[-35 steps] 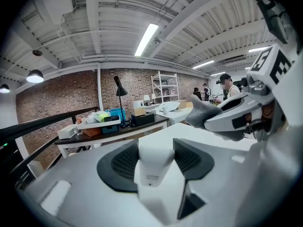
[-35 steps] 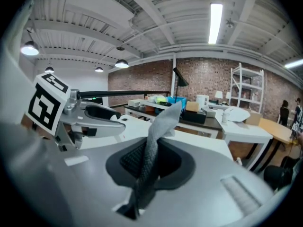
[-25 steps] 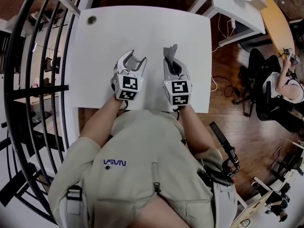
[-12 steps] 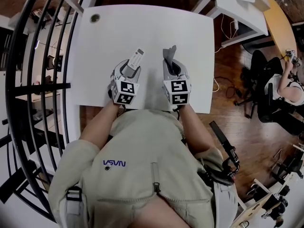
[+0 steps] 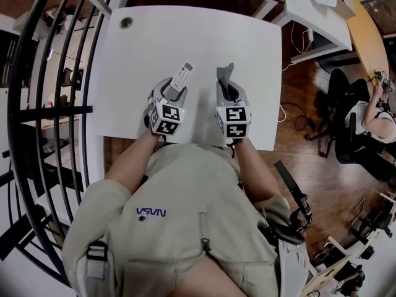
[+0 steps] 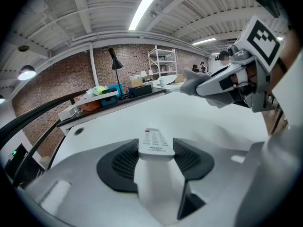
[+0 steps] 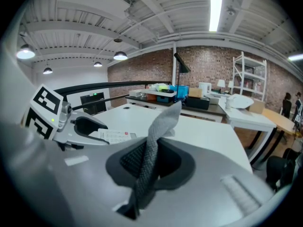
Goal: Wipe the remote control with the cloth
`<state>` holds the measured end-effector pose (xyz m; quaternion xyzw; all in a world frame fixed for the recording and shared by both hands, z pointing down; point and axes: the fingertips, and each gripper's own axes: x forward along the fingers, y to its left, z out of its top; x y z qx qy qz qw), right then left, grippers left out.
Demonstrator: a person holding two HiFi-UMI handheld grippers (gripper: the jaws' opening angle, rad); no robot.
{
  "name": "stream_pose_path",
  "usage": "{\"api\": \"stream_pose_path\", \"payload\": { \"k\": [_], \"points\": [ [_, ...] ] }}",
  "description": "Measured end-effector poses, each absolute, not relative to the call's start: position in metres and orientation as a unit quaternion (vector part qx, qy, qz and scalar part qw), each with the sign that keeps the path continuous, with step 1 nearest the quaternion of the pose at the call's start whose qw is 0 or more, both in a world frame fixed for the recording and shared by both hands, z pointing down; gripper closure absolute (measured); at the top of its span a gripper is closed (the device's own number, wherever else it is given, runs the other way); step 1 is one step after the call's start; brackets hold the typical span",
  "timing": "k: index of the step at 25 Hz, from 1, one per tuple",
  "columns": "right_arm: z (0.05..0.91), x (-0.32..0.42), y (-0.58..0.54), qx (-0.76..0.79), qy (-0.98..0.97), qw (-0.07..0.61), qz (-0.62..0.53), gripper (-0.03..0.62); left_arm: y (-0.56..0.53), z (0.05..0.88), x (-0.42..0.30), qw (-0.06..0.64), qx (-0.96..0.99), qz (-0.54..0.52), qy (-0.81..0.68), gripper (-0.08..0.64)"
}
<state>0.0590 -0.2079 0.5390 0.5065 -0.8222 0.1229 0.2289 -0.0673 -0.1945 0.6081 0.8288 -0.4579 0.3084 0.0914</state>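
A white remote control (image 5: 181,77) (image 6: 155,142) sticks out forward from my left gripper (image 5: 171,91) (image 6: 155,151), whose dark pads are shut on its sides above the white table (image 5: 154,42). A grey cloth (image 5: 226,74) (image 7: 155,145) stands up as a twisted strip from my right gripper (image 5: 228,92) (image 7: 150,162), which is shut on it. The two grippers are side by side near the table's front edge, a small gap apart. In the right gripper view the left gripper (image 7: 83,128) and remote (image 7: 112,136) show at the left; in the left gripper view the right gripper (image 6: 222,82) hangs at the upper right.
A round cable hole (image 5: 126,22) sits at the table's far left corner. A black railing (image 5: 46,104) runs along the left. Another white table (image 5: 309,5) and a seated person (image 5: 371,113) are off to the right. Boxes and a lamp (image 7: 182,67) stand beyond the far edge.
My left gripper has tipped forward and sunk toward the table, so the remote now shows sticking out ahead of it. The right gripper and cloth have stayed where they were.
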Motion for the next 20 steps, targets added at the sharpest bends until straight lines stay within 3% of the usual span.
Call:
{"api": "stream_pose_path", "payload": {
  "k": [20],
  "points": [
    [0.570,0.065,-0.218,0.498,-0.813,0.262,0.148,0.569,-0.191,0.658,-0.069,0.169,0.805,0.373,-0.430,0.318]
  ]
}}
